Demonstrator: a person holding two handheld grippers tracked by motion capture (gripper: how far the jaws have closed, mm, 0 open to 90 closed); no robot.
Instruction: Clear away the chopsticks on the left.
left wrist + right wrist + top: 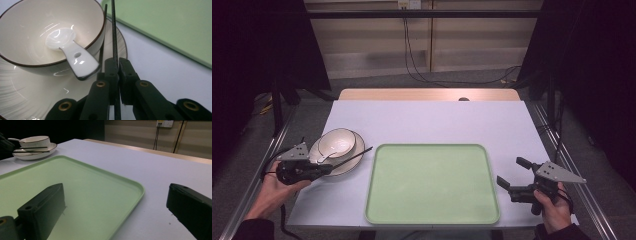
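A cream bowl [337, 141] with a dark rim sits on a matching plate [353, 162] at the table's left, and a white spoon [72, 53] rests inside the bowl. My left gripper [328, 169] is at the plate's near edge. In the left gripper view its jaws [118, 61] are shut on a black chopstick [114, 35] that points past the bowl toward the tray. A second chopstick [103, 30] lies just beside it against the bowl. My right gripper [510, 171] is open and holds nothing, just off the right edge of the green tray [432, 215].
The tray [82, 182] lies bare in the middle of the white table [427, 120]. In the right gripper view the bowl [35, 141] and plate [37, 153] stand far off at the left. A wooden strip [427, 94] runs along the table's far edge, with cables on the floor behind.
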